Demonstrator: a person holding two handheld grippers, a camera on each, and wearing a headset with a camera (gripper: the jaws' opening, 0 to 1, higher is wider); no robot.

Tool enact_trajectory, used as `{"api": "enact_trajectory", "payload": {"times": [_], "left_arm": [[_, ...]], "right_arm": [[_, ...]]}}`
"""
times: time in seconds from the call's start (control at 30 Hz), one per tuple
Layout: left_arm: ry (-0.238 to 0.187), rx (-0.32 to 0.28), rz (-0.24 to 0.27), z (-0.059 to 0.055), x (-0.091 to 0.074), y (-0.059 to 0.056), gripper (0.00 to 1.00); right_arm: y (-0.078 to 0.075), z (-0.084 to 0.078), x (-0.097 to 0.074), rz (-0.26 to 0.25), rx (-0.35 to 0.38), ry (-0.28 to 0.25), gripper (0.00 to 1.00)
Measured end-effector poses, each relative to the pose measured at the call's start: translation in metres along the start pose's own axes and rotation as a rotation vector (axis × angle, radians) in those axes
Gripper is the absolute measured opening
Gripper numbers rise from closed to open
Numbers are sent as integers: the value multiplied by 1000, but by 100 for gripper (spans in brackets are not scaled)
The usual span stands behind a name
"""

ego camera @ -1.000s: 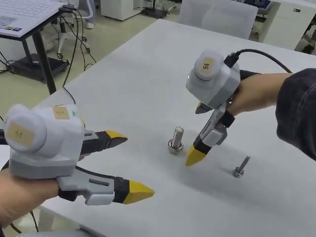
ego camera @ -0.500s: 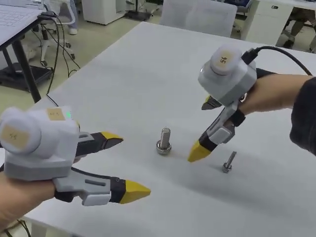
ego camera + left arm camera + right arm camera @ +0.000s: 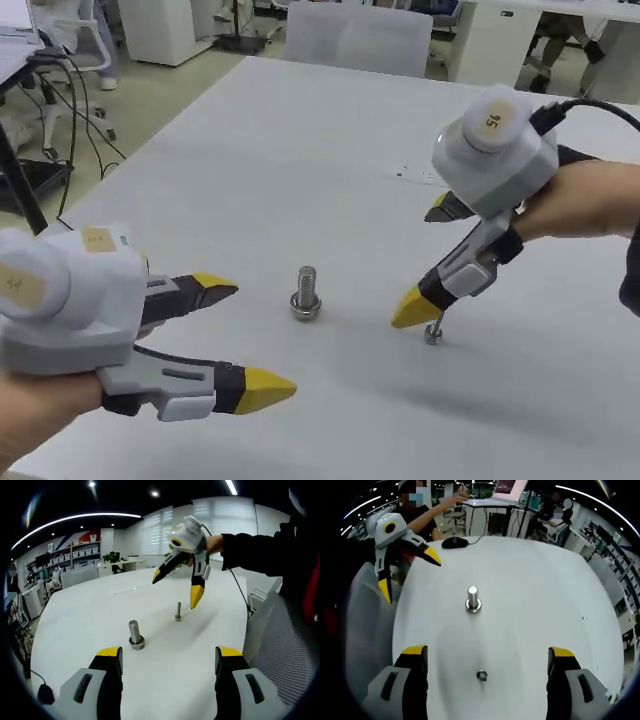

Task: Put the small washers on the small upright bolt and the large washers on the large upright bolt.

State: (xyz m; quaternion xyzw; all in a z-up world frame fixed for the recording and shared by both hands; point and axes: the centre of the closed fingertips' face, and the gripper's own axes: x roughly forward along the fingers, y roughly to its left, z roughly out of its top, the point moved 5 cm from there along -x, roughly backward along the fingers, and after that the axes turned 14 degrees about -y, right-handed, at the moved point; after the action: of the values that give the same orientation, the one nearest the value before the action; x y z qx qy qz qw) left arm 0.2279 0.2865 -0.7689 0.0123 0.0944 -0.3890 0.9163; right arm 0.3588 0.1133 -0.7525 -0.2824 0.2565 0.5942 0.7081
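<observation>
The right tool (image 3: 428,258) has swung from beside the large bolt (image 3: 306,293) to over the small bolt (image 3: 433,331), jaws apart, lower tip just above it. The left tool (image 3: 240,338), jaws also apart, hangs at the large bolt's 8 o'clock. Both bolts stand upright on the desk (image 3: 300,160), the small one at the large's 3 o'clock. They are bright threaded steel, stiff, probably slick and easily tipped, and best held by the shank.

Shiny metal large bolt (image 3: 306,292) on smooth matt white tabletop (image 3: 300,150)
</observation>
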Motion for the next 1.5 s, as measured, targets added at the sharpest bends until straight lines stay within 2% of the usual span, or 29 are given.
{"api": "enact_trajectory", "payload": {"times": [0.17,0.5,0.87,1.37,1.5], "left_arm": [[2,1,-11,1,3,0,75],[13,1,-36,0,6,-3,75],[10,-2,-55,1,5,-7,75],[1,-5,-66,4,4,-16,75],[0,-13,-62,2,2,-18,75]], "right_arm": [[-3,-13,-14,-43,39,-22,100],[8,-38,-38,-111,111,-57,100],[39,-52,-56,-176,163,-115,100],[82,-71,-69,-234,218,-175,100],[92,-76,-70,-264,237,-214,100]]}}
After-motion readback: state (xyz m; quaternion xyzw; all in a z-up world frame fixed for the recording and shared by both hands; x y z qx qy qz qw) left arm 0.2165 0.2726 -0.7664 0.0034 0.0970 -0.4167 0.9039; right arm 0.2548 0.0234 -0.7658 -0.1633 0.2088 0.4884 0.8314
